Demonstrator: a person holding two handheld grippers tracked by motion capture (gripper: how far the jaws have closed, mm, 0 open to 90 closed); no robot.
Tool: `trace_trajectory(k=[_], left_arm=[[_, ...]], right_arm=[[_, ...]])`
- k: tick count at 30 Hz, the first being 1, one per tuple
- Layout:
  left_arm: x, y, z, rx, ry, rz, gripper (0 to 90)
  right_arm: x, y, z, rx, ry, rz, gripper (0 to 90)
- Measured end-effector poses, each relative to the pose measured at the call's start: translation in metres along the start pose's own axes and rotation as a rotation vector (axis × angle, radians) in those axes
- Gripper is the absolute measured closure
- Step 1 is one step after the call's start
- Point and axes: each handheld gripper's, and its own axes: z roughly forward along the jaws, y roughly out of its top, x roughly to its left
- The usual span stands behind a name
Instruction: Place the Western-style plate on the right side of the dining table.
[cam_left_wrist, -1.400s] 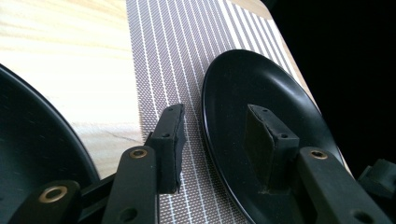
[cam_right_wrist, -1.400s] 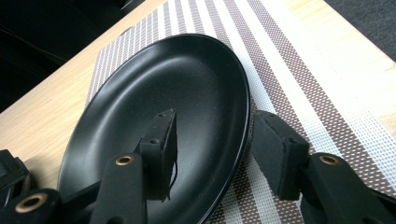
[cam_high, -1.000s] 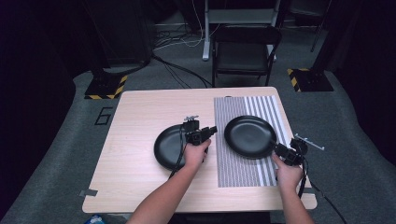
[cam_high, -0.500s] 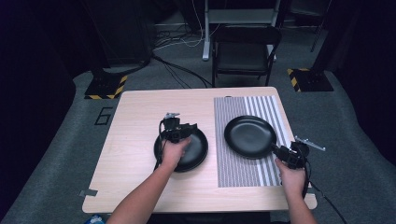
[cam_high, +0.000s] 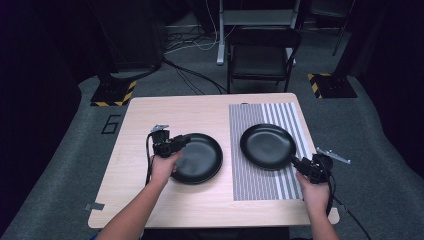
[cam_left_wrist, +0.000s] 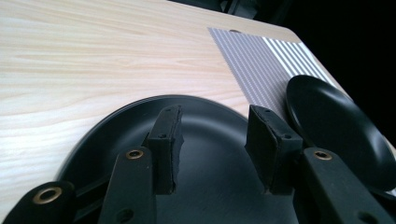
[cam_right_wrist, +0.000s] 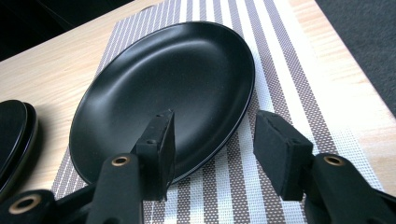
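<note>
We're looking at two black plates on a light wooden table (cam_high: 150, 200). The left black plate (cam_high: 200, 159) is lying on bare wood near the table's middle; in the right gripper view its edge looks doubled, poss. a stack, we can't tell. The right black plate (cam_high: 266, 146) is sitting on a striped grey-and-white placemat (cam_high: 260, 187), just beside the first, not touching. The left gripper (cam_high: 179, 143) is hovering over the left plate's near-left rim, jaws spread apart w/ nothing between the pads (cam_left_wrist: 168, 140). The right gripper (cam_high: 299, 163) is sitting at the right plate's near-right edge, jaws likewise released, gripping nothing, one pad (cam_right_wrist: 159, 144) over the rim. A black folding chair (cam_high: 262, 55) is standing behind the table.
</note>
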Motion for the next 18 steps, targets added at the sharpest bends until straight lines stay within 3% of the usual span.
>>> trace_trajectory(k=[4, 10, 13, 16, 18], left_arm=[[0.016, -0.004, -0.017, -0.005, -0.002, 0.011, 55.5], [0.036, -0.012, -0.031, -0.005, 0.016, -0.016, 55.1], [0.046, -0.017, -0.038, -0.004, 0.029, -0.023, 54.9], [0.053, -0.022, -0.044, -0.002, 0.038, -0.021, 54.8], [0.057, -0.026, -0.048, 0.005, 0.047, 0.001, 54.7]], right_arm=[[-0.001, -0.002, -0.003, -0.001, -0.011, -0.026, 47.7], [-0.007, -0.007, -0.002, 0.010, -0.015, -0.010, 47.7], [-0.008, -0.009, -0.002, 0.006, -0.008, -0.031, 47.7], [-0.010, -0.012, -0.003, 0.014, -0.004, -0.031, 47.7], [-0.011, -0.013, -0.003, 0.013, 0.001, -0.027, 47.7]])
